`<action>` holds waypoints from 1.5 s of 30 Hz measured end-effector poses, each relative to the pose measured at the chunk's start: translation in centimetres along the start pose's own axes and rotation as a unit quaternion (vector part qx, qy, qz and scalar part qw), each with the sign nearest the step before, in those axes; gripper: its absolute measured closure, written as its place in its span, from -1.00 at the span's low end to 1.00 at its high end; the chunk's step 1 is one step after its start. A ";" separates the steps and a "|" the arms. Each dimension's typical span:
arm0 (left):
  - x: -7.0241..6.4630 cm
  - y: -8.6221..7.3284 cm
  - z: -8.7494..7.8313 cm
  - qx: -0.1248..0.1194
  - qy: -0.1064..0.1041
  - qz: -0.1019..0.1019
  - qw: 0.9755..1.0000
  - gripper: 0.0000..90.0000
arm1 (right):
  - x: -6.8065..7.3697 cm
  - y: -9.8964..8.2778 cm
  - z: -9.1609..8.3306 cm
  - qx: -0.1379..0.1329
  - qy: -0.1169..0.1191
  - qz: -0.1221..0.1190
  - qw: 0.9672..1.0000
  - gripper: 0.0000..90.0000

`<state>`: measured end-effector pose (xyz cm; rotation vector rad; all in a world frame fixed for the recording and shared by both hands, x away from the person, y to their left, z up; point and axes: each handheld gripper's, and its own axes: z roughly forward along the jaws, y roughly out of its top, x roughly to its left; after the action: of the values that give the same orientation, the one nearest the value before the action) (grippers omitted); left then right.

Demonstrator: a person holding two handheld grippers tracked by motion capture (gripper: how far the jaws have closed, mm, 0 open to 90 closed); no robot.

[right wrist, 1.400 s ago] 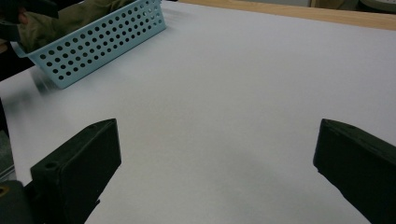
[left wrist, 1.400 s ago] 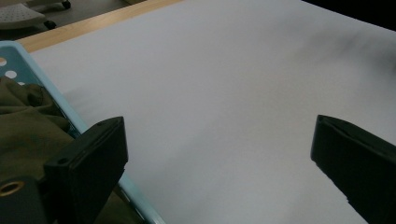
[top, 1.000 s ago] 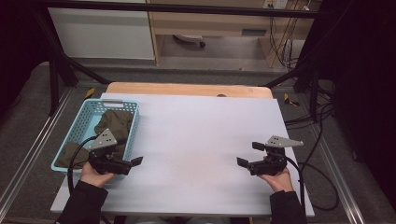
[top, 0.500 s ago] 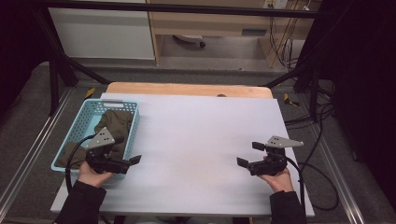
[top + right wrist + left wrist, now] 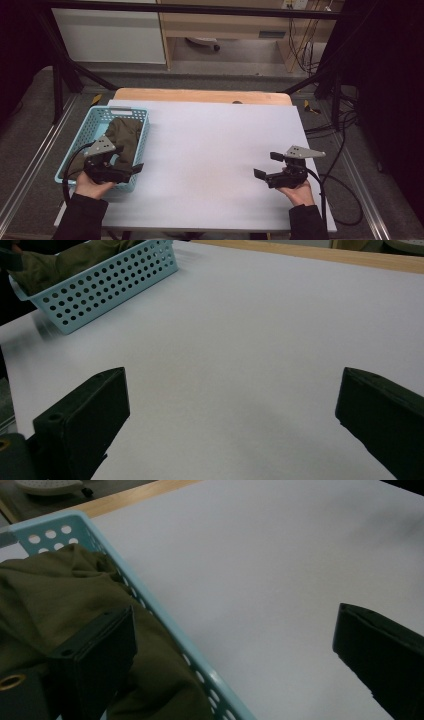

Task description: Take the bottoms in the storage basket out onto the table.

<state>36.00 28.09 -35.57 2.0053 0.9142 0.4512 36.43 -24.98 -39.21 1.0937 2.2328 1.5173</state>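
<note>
Left gripper [image 5: 131,169]: held low over the near right corner of the basket [image 5: 143,140], jaws spread wide; one jaw above the cloth, the other out past the basket's rim over the table.
Right gripper [image 5: 267,165]: well away from the basket at the table's [image 5: 210,150] near right, jaws spread, gripping nothing.
Olive cloth [image 5: 122,137]: bunched inside the basket.
Hard to see: cloth's near end, covered by the left gripper and hand [image 5: 92,184].
</note>
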 end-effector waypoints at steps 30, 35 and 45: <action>3.1 -1.9 0.6 0.104 0.066 -0.054 0.991 -0.51 | 0.0 0.0 0.0 0.003 -0.001 -0.001 1.000 -0.97; 3.1 -2.1 1.1 0.122 0.066 -0.054 0.989 -0.43 | -0.1 0.0 0.0 0.005 0.000 -0.001 1.000 -0.97; 3.0 -2.3 1.8 0.143 0.060 -0.043 0.987 -0.32 | 0.0 -0.1 0.1 0.007 -0.001 0.000 1.000 -0.97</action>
<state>38.08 30.11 -38.54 2.2029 1.1919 0.4132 36.47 -24.96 -39.30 1.0990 2.2453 1.5022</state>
